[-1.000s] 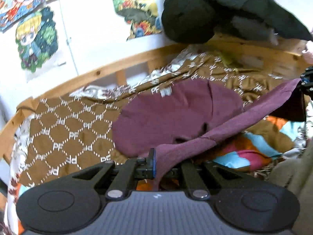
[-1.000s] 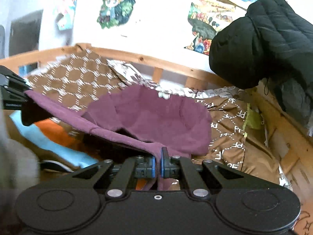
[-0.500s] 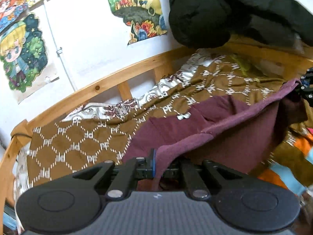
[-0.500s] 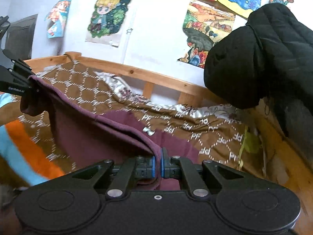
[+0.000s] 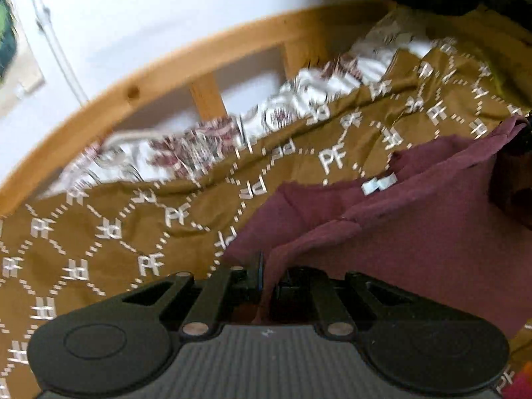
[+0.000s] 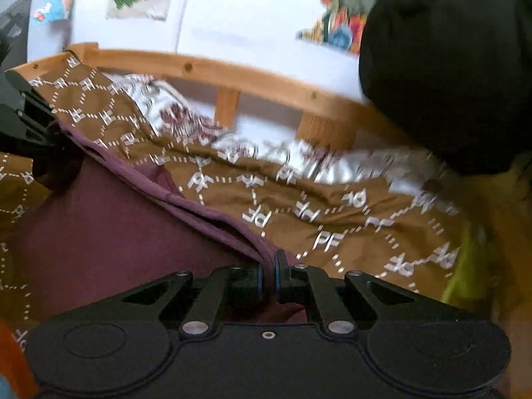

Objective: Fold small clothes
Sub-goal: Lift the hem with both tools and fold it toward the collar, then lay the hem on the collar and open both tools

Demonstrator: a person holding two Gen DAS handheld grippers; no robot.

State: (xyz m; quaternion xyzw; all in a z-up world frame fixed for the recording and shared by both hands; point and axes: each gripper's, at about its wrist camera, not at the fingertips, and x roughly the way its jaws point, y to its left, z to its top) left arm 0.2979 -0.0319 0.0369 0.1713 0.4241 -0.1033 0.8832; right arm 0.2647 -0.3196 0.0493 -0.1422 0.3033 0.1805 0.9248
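A maroon garment (image 5: 415, 232) lies on the bed with a white label (image 5: 379, 183) near its far edge. My left gripper (image 5: 269, 276) pinches one corner of its hem; the jaws are just opening, with the cloth still between the pads. My right gripper (image 6: 270, 272) is shut on the other corner of the garment (image 6: 99, 232). The hem runs taut between the two, low over the bed. The left gripper's body (image 6: 33, 133) shows at the left edge of the right wrist view. Both views are blurred by motion.
A brown blanket (image 5: 99, 226) with a white PF pattern covers the bed, and a white floral sheet (image 5: 199, 146) lies behind it. A wooden bed rail (image 6: 249, 76) runs along the poster-covered wall. A black padded jacket (image 6: 449, 66) hangs over the right end.
Both grippers carried the garment's hem forward toward the bed rail and lower, laying it over the rest of the garment. The orange and blue cloth slipped out of view.
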